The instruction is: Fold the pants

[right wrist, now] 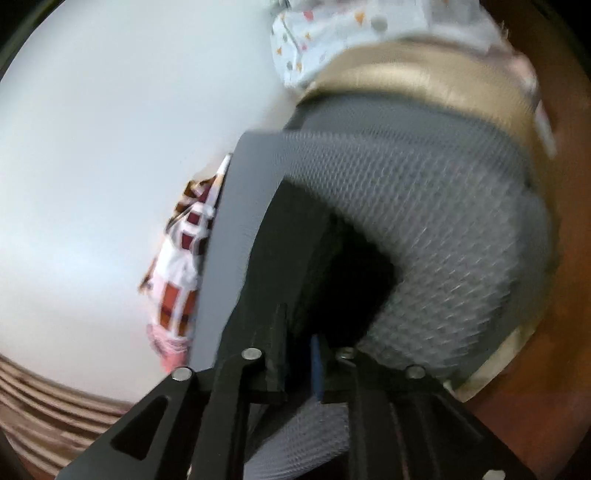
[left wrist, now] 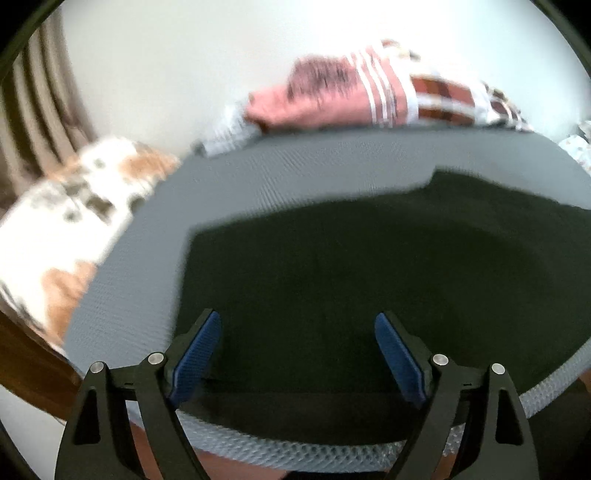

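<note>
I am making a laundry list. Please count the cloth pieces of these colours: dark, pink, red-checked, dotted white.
Dark pants: 1
Pink striped garment: 1
Red-checked cloth: 1
Dotted white cloth: 1
Total: 4

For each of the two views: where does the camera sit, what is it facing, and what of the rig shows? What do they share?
Left wrist: sits behind the left tool, angled down at the dark pants on the grey mat; both blue pads show, spread apart, nothing between.
Right wrist: sits behind the right tool, rolled, facing the pants' edge; its fingers nearly together, dark cloth between them.
Shared: pants, mat, plaid cloth.
</note>
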`<state>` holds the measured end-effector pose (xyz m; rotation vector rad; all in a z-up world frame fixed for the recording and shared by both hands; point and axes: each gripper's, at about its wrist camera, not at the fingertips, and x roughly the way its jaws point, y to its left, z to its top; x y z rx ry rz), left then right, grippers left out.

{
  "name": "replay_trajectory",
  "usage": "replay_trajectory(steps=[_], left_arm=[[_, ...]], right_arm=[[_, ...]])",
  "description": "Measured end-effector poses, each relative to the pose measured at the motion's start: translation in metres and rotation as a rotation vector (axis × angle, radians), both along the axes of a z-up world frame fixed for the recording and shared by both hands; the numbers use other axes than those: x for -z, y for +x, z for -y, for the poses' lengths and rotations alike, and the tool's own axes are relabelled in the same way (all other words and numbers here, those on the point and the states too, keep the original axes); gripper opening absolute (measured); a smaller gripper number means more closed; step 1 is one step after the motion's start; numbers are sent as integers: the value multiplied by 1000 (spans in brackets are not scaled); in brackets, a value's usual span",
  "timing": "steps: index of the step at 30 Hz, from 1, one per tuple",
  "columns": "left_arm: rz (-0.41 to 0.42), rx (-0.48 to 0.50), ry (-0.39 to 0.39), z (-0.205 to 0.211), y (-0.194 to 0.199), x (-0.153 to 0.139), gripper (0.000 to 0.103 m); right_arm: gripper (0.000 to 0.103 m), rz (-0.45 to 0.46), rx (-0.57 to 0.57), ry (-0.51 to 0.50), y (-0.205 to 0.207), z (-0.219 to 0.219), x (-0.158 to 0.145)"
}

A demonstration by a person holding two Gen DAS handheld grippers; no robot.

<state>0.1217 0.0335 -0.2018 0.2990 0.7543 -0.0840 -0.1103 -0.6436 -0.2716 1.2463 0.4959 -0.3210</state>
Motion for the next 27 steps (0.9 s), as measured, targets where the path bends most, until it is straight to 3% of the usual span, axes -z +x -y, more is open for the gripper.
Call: replay_trajectory(steps=[6, 12, 15, 27], left_arm=[[160, -26, 73, 13, -29, -45, 86], [159, -47, 43, 12, -36, -67, 87], [155, -62, 32, 9, -40, -74, 87], [159, -107, 58, 2, -45, -81, 87]], right_arm=[[18, -130, -33, -139, 3, -3, -18], [26, -210, -35, -211, 15, -10, -27], [34, -218, -25, -206, 15, -11, -27], [43, -250, 6, -201, 7, -8, -30]])
